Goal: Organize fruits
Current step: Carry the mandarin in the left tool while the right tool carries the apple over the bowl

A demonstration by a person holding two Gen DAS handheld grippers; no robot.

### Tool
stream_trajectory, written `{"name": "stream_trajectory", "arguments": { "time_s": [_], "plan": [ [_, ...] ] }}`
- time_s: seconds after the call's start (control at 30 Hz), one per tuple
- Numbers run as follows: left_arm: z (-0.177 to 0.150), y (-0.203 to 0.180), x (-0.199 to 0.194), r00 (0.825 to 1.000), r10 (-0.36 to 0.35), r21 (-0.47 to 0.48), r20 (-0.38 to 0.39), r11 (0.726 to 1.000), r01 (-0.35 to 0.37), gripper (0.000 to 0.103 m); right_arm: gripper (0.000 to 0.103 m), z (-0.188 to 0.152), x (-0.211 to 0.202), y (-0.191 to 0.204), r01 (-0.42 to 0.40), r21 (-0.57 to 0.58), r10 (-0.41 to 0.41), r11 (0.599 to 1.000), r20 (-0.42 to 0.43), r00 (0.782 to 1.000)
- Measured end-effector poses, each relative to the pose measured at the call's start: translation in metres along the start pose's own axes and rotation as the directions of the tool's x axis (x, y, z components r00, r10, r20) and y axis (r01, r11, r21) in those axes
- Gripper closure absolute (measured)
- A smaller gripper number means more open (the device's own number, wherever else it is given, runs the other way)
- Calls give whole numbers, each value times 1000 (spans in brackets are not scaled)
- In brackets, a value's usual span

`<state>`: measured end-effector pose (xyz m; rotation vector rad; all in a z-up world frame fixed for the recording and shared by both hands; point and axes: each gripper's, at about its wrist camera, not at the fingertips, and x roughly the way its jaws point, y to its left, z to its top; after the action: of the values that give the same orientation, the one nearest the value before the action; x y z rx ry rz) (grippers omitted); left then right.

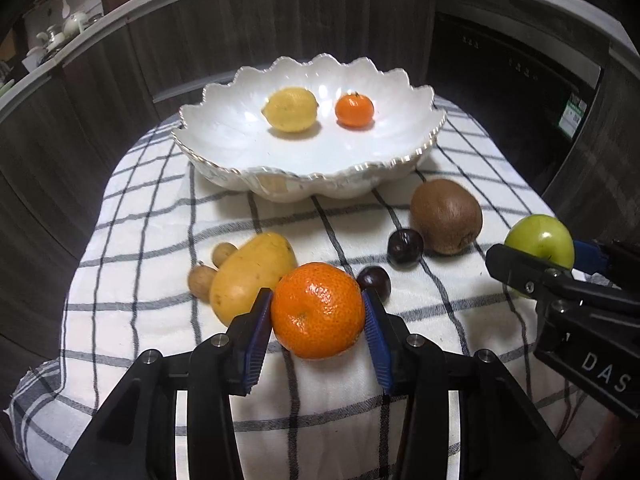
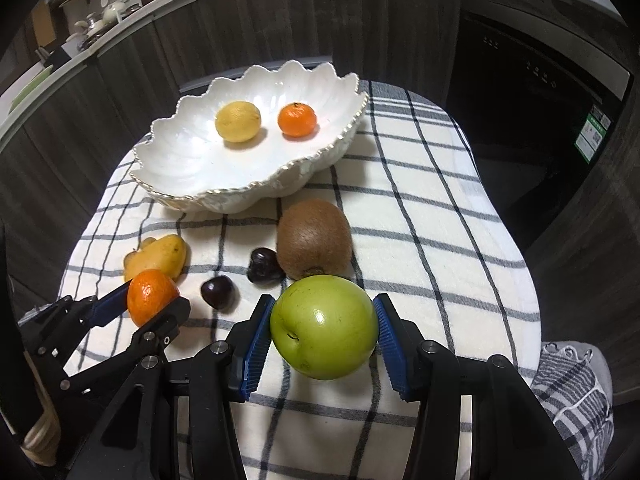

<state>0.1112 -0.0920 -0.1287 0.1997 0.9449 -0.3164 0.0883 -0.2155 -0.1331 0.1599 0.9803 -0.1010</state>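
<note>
**Fruit in both grippers, bowl waiting**

Left wrist view: the left gripper (image 1: 318,312) squeezes a big orange (image 1: 317,310) between its blue pads (image 1: 260,344), down near the checked cloth (image 1: 132,320). An orange is round, firm and a bit bumpy, so it should not slip much. Holding it across the fat middle looks like the best place. Squeeze too hard and it could squash. I count two fruits in the white bowl (image 1: 216,132): one lemon (image 1: 290,109) and one small orange (image 1: 354,110). On the cloth lie one mango (image 1: 248,272), two little brown fruits (image 1: 202,280), two dark cherries (image 1: 405,248) and one kiwi (image 1: 446,216).

Right wrist view: the right gripper (image 2: 324,328) is closed on a green apple (image 2: 324,326), close to the cloth too. An apple is hard, smooth and heavier, so it may slide if the hold is loose. Its wide middle is the safe place. From here I count two cherries, one kiwi and one mango. The bowl sits at the far side, well apart from both grippers.
</note>
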Motion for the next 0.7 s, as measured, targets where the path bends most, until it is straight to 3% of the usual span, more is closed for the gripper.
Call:
{"name": "stream_trajectory", "arguments": {
  "time_s": [0.7],
  "plan": [
    [77, 39, -32, 984, 64, -53, 163, 997, -57, 59, 52, 72, -31, 29, -8, -60, 16, 998, 136, 991]
  ]
}}
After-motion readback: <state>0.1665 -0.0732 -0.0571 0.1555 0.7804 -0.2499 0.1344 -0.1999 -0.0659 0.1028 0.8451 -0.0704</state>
